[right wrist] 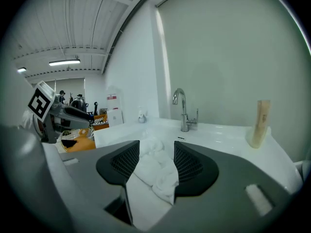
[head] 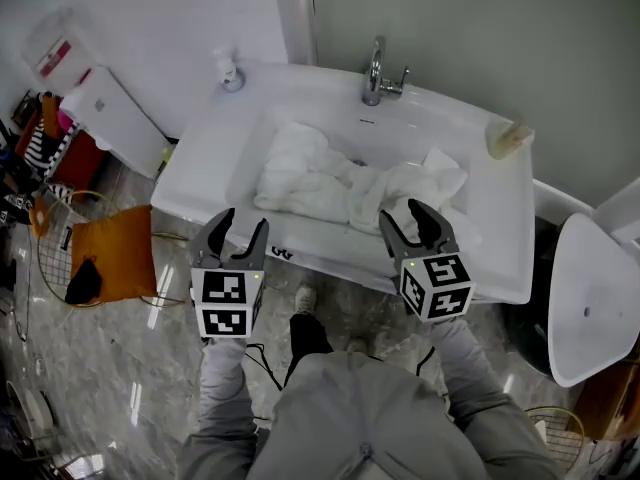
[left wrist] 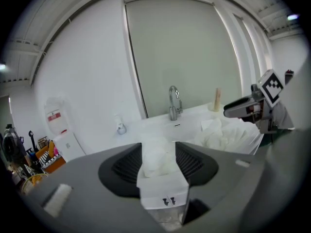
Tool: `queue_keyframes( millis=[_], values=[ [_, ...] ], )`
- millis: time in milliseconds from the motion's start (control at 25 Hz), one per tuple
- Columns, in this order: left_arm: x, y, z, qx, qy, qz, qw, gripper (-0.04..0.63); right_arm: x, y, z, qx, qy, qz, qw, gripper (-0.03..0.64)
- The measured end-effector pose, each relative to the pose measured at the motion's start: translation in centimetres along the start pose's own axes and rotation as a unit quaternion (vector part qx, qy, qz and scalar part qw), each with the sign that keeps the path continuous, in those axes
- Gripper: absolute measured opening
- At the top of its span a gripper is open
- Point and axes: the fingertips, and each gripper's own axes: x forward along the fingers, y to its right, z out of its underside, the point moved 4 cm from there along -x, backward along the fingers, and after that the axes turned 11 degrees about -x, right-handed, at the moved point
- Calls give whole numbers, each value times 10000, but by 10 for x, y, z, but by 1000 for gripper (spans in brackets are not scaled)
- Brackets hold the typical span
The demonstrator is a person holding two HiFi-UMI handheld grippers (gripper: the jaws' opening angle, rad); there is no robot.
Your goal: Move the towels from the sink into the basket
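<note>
My left gripper (head: 245, 220) hangs half-open and empty just short of the sink (head: 195, 183), the white towels (head: 330, 180) lie heaped untouched in its basin, and my right gripper (head: 402, 211) is equally parted and empty, so I judge this the approach: next I reach in and pinch cloth.

White towels (head: 330, 178) in a white sink (head: 190, 183). Chrome-silver faucet (head: 374, 73). Dark grey jaws on the left tool (head: 245, 220) and the right tool (head: 400, 211), each with a cube patterned in black-and-white square markers. Grey sleeves (head: 222, 388). Orange cushion (head: 112, 253) with a black lump on it. Glossy grey marbled floor (head: 100, 388), veined pale. Beige bottle (head: 507, 138). White wall (head: 160, 8) beside a muted grey-green panel (head: 470, 28). Red label on a white dispenser (head: 55, 48).
</note>
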Motion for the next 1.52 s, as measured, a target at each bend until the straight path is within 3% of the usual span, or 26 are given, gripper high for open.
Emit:
queue_keyframes(
  millis=[200,360,480,680,840,960,1040,1160,1280,1360,1520],
  values=[
    [70,-28,-10,334,-261,417,9982,267,67,-13,7,-157,-596,-329,9976,202],
    [132,-50,-16,675,-670,795,9923,267,124,-27,17,-314,-1181,-674,9902,202],
    [175,-59,-12,1117,-1047,1152,9815,285,160,-31,28,-356,-1609,-678,9840,202],
    [230,-63,3,1940,-1522,1610,9556,298,199,-31,47,-67,-2108,-610,9756,204],
    [261,-65,19,2446,-1862,1935,9317,304,218,-35,60,-46,-2405,-629,9686,204],
    [281,-63,31,2927,-2099,2123,9084,308,230,-38,72,-30,-2632,-645,9626,204],
    [293,-60,42,3294,-2248,2235,8894,312,239,-41,81,-90,-2811,-710,9570,206],
    [311,-55,59,3880,-2504,2406,8537,335,250,-54,101,-280,-3131,-986,9442,211],
    [324,-52,72,4276,-2725,2568,8228,364,259,-69,120,-732,-3435,-1342,9266,269],
    [331,-49,77,4388,-2835,2682,8094,376,263,-76,130,-1123,-3575,-1489,9151,290],
    [343,-46,83,4526,-3009,2827,7904,401,274,-77,148,-1888,-3727,-1678,8929,324]
  ],
)
